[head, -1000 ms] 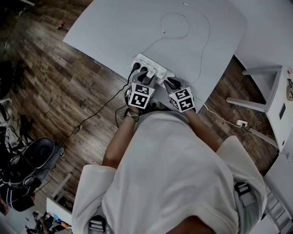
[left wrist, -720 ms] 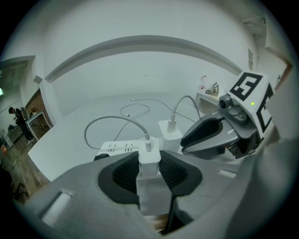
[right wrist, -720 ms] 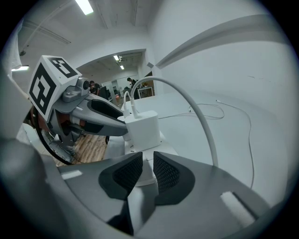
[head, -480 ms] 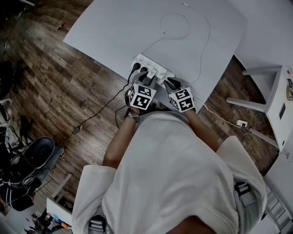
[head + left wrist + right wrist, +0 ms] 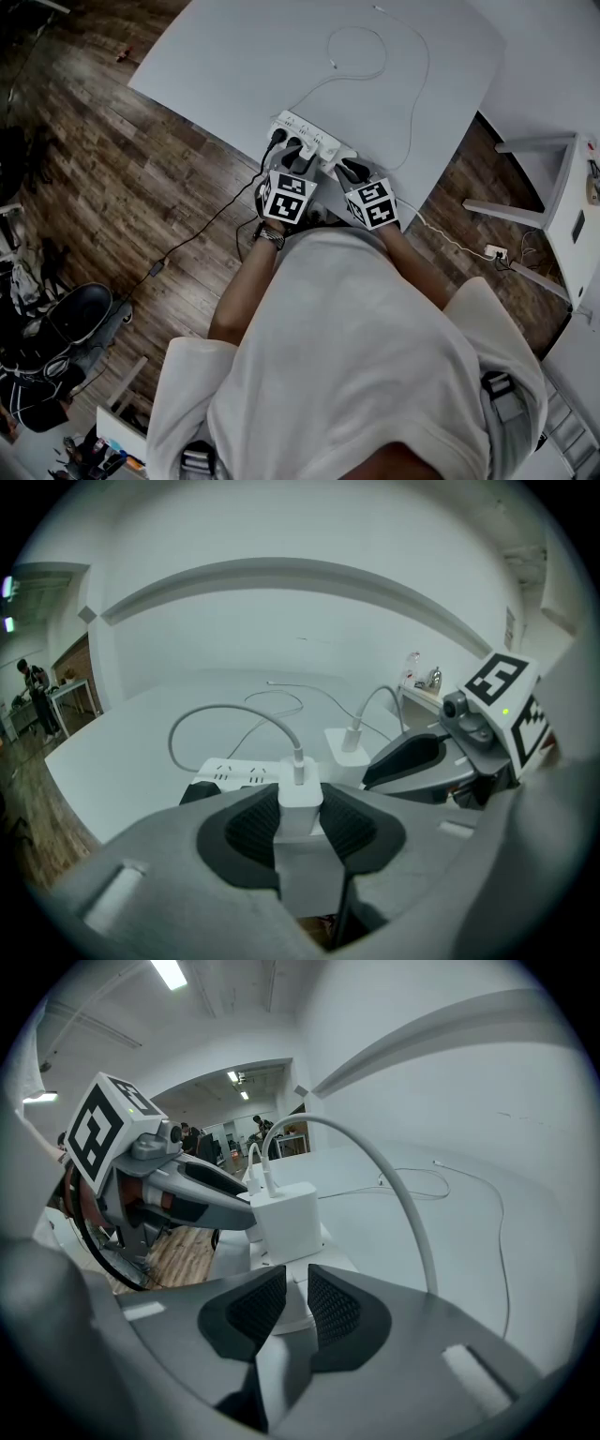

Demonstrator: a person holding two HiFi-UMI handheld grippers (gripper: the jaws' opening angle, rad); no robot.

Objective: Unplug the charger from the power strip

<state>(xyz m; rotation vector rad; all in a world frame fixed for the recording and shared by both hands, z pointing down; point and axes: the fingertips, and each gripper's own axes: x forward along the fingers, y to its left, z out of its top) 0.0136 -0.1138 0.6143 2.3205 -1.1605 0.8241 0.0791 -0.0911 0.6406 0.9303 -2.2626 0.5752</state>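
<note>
While both grippers sat at the near edge of the white table (image 5: 234, 56), the head view showed dark wooden floor (image 5: 94, 169) around it from 7 to 11 o'clock. The person (image 5: 356, 347), in a pale shirt, filled the picture from 5 to 7 o'clock, forearms reaching up to the two marker cubes.

At the centre of that view the white power strip (image 5: 302, 129) lay aslant along the table edge. A black plug (image 5: 277, 141) sat at its 8 o'clock end, and its black cord (image 5: 202, 225) trailed across the floor toward 8 o'clock.

At 6 o'clock of the strip, the left gripper (image 5: 300, 822) had its jaws closed on the charger (image 5: 300, 794). The ribbed pads (image 5: 253, 827) pressed on both of its flat sides. This white block stood upright on the strip, seated in its socket.

Just beside the left gripper, at its 3 o'clock, the right gripper (image 5: 288, 1307) stood at the other end of the strip. Its jaws were narrow, with the white end of the strip between the pads, which seemed to grip it.

A second charger (image 5: 286, 1218), also white and upright, stood on the strip at 12 o'clock of the right gripper's pads, apart from them.

From each charger a white cable rose. The cable (image 5: 216, 714) of the held one arched toward 10 o'clock in the left gripper view. In the head view a thin cable (image 5: 361, 56) lay looped on the table at 12 o'clock of the strip.
</note>
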